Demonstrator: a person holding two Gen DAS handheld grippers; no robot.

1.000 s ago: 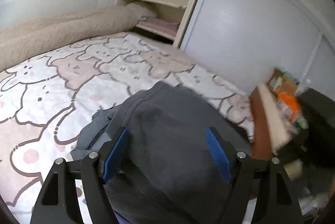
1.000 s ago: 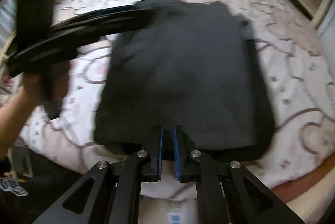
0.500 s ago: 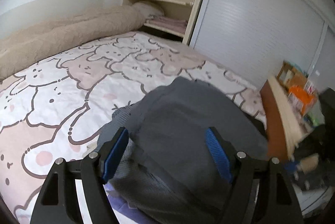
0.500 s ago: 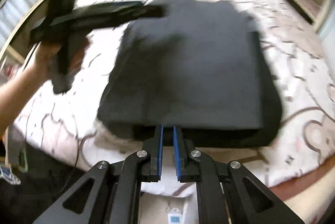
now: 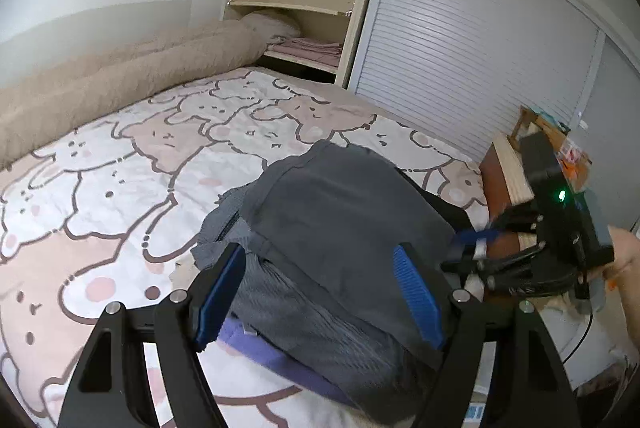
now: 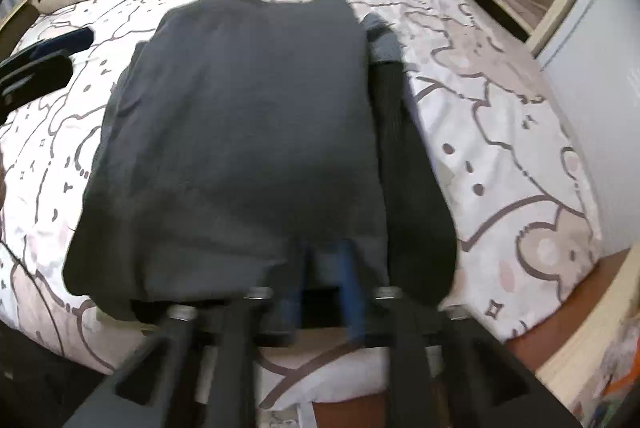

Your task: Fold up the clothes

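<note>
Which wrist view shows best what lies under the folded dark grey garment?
The left wrist view. There the dark grey garment is seen side-on, topping a stack with a lighter grey ribbed piece and a purple layer beneath. The right wrist view looks down on it and is blurred; only the garment's top and a dark strip beside it show.

Each tool is a black frame of angular struts with triangular cut-outs, joined by silver screw heads. The left tool point(image 5: 318, 292) carries two ribbed blue pads point(image 5: 418, 294). The right tool point(image 6: 322, 292) has like blue pads, blurred; a green light glows on its black housing.
</note>
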